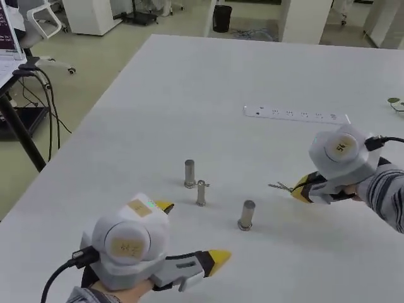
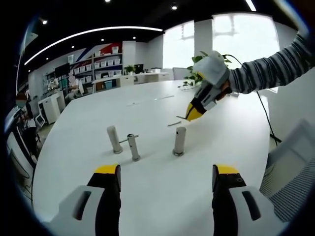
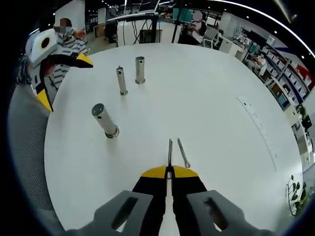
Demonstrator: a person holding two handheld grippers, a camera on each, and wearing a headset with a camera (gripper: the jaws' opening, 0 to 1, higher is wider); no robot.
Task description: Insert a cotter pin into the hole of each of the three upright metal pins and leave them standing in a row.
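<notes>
Three upright metal pins stand in a loose row on the white table: a far one [image 1: 189,173], a middle one [image 1: 201,192] with a cotter pin [image 1: 202,184] through its top, and a near-right one [image 1: 246,214]. My right gripper [image 1: 302,187] sits to their right, shut on a cotter pin [image 3: 170,150] that sticks out past its tips. Another cotter pin [image 3: 183,152] lies on the table just beside it. My left gripper [image 1: 192,230] is open in front of the pins with nothing between its fingers [image 2: 106,179].
A white power strip [image 1: 297,115] lies farther back on the table [image 1: 158,101]. A plant leaf [image 1: 395,101] shows at the right edge. Chairs, cables and desks stand on the floor beyond the table's left edge.
</notes>
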